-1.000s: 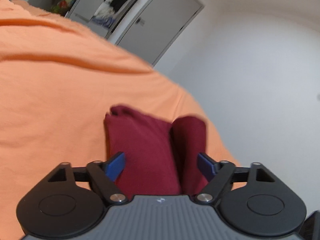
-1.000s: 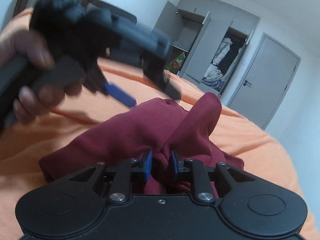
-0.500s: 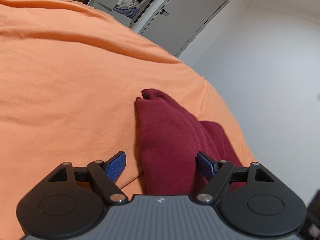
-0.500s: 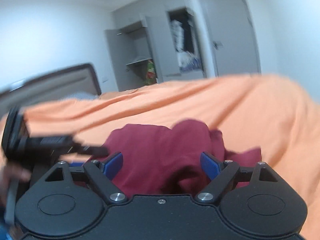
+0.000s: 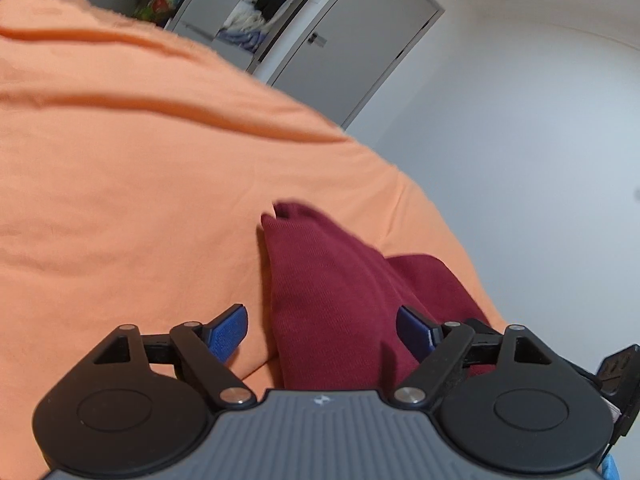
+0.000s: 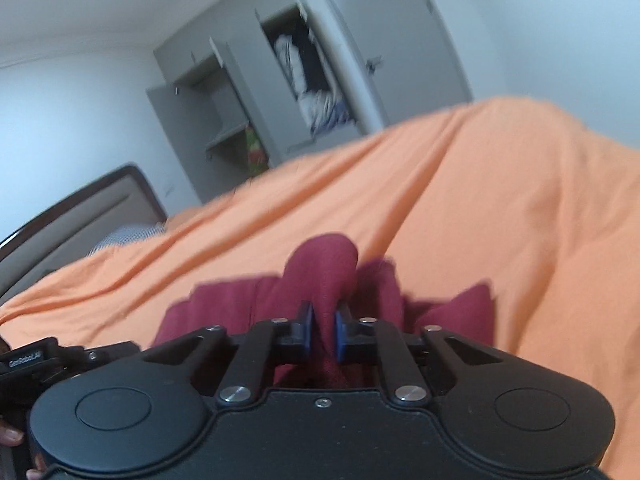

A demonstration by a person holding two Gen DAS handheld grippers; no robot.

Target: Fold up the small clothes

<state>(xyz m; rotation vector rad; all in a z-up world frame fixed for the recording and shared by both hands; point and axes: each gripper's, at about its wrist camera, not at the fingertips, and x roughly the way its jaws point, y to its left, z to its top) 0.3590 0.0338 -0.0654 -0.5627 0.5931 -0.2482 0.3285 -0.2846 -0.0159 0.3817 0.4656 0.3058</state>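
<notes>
A small dark red garment (image 5: 336, 296) lies bunched on the orange bedsheet (image 5: 140, 184). In the left wrist view my left gripper (image 5: 322, 330) is open, its blue pads spread to either side of the near end of the cloth, gripping nothing. In the right wrist view my right gripper (image 6: 320, 332) is shut on a raised fold of the dark red garment (image 6: 324, 272), which bulges up between and above the pads. The rest of the cloth spreads flat to both sides. The left gripper's black body (image 6: 60, 360) shows at the lower left of the right wrist view.
The orange bedsheet (image 6: 480, 220) covers the whole bed. A dark headboard (image 6: 80, 208) stands at the left. Open grey wardrobes (image 6: 280, 100) with clothes and a closed door (image 6: 400, 32) line the far wall. A white wall (image 5: 520, 140) runs beside the bed's right edge.
My right gripper went from shut to open half a second ago and has now shut again on a fold of the garment. The left gripper stayed open and shifted slightly over the cloth.
</notes>
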